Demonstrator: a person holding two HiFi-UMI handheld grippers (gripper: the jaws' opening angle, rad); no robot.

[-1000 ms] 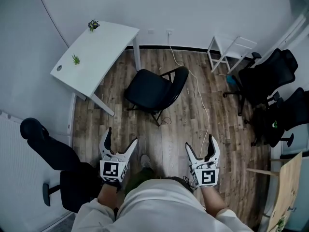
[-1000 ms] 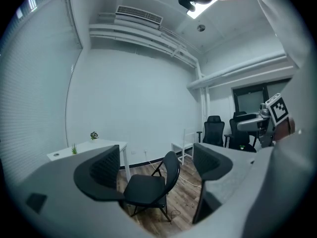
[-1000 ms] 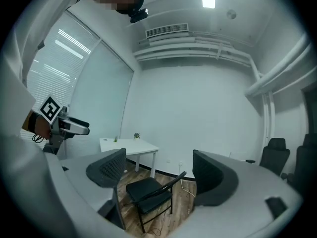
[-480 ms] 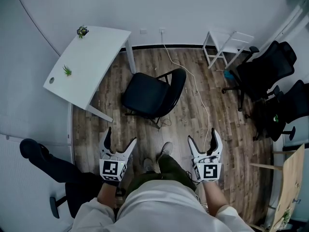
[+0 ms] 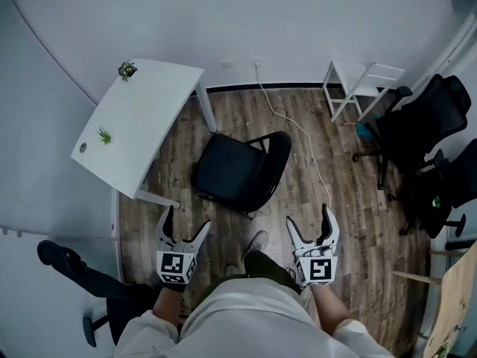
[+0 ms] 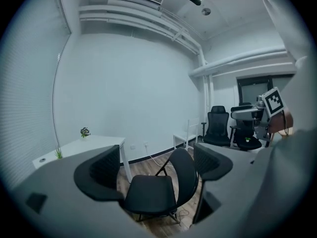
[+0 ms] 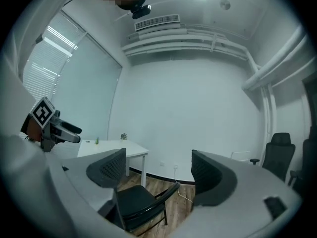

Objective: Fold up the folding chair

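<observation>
White worktop with small plants stands left of the folding chair. Left gripper hangs near the chair's front-left, jaws apart, nothing between. Chair is unfolded, upright on the wood floor, untouched. Right gripper is near its front-right, jaws apart, empty. Black office chairs sit well right of it.

Folding chair mid-room, table just left of it, office chairs well to its right
</observation>
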